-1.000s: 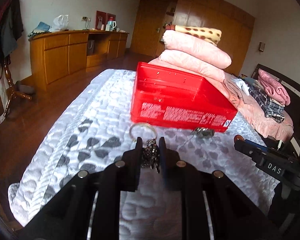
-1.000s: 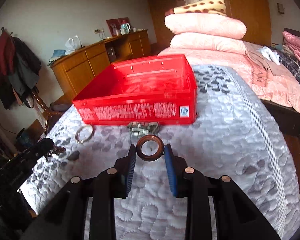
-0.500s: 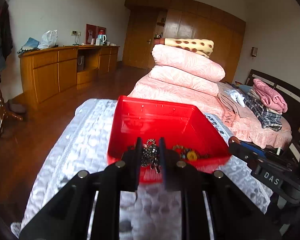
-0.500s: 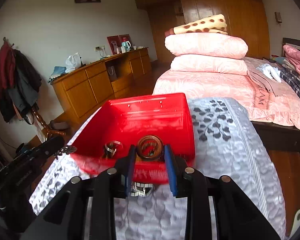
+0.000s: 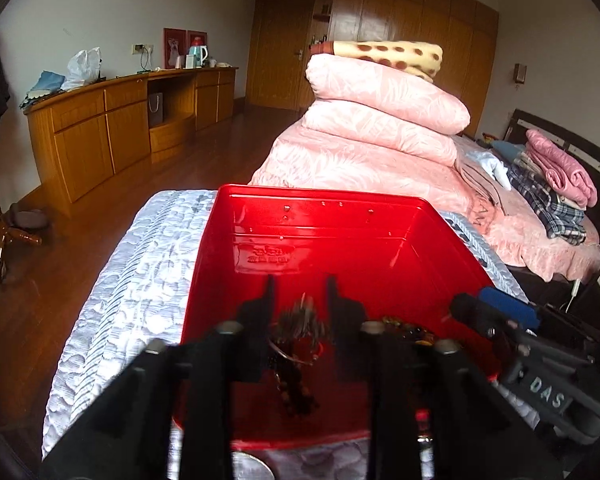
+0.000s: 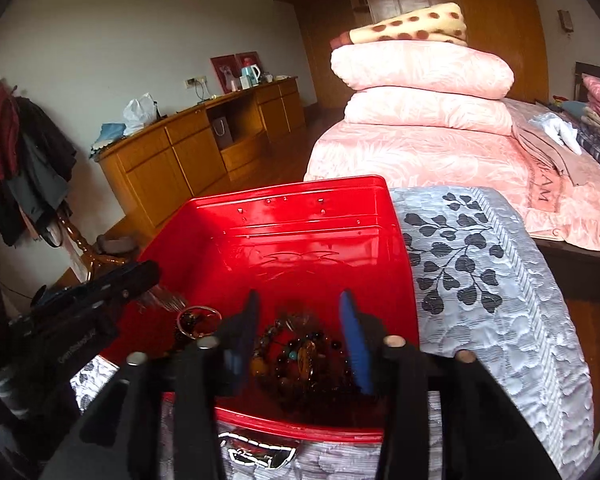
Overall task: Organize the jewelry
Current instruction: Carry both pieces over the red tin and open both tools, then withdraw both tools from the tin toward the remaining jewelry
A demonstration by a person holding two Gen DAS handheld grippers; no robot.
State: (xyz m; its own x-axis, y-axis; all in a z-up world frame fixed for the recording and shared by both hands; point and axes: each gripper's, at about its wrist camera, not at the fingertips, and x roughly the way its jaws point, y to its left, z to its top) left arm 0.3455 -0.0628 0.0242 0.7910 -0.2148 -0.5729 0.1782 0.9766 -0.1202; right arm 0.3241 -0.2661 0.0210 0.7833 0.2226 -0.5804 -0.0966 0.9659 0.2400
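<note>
A red plastic box (image 5: 340,236) (image 6: 284,232) stands on the grey quilted bed. My left gripper (image 5: 299,300) is open over the box's near end, and a blurred dark metal trinket (image 5: 300,322) hangs loose between its fingers, above a thin silver bangle (image 5: 296,354) and dark beads. My right gripper (image 6: 298,314) is open and empty over the box, above a heap of bead bracelets (image 6: 300,354). A thin bangle (image 6: 198,320) lies to their left. Each gripper shows in the other's view, the right one (image 5: 496,316) and the left one (image 6: 112,284).
A silver watch (image 6: 260,450) lies on the quilt (image 6: 480,280) just in front of the box. Folded pink quilts (image 5: 380,120) are stacked on the bed behind. A wooden sideboard (image 5: 120,128) lines the left wall. Clothes (image 5: 548,184) lie at the right.
Both grippers moved forward over the red box and opened. The left one let go of the dark trinket and the right one let go of the brown ring.
</note>
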